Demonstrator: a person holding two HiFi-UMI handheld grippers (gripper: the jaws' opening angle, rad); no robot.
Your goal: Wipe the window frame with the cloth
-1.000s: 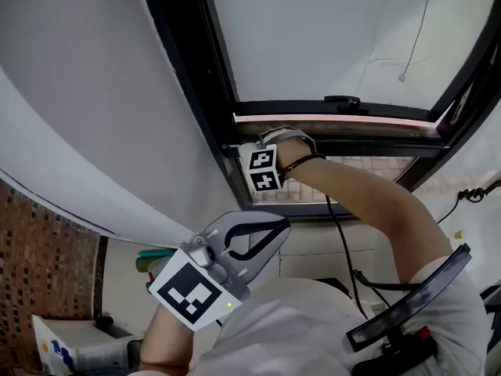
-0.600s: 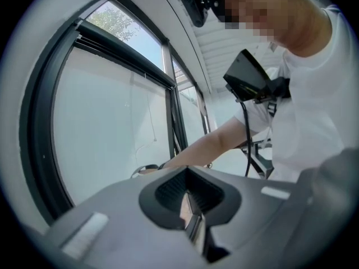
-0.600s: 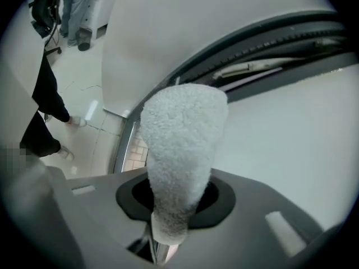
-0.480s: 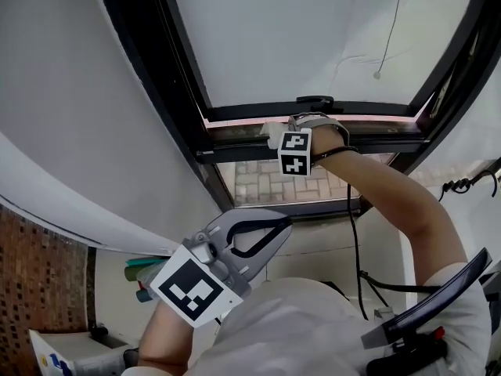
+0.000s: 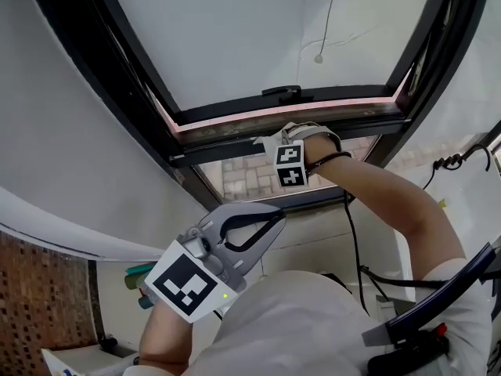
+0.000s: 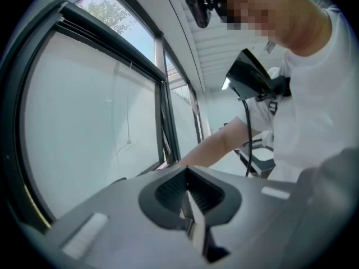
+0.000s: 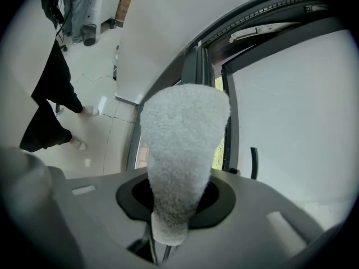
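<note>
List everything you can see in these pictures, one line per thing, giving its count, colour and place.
window frame: one, black, across the top of the head view.
handle: one, black, on the sash's bottom rail.
cord: one, pale, hanging at the pane.
cloth: one, white, clamped in the right hand-held gripper.
brick wall: one, reddish-brown, lower left.
bystander: one, dark clothes, on the floor.
left hand-held gripper: one, grey, shut, empty, held low.
right hand-held gripper: one, grey, at the frame.
</note>
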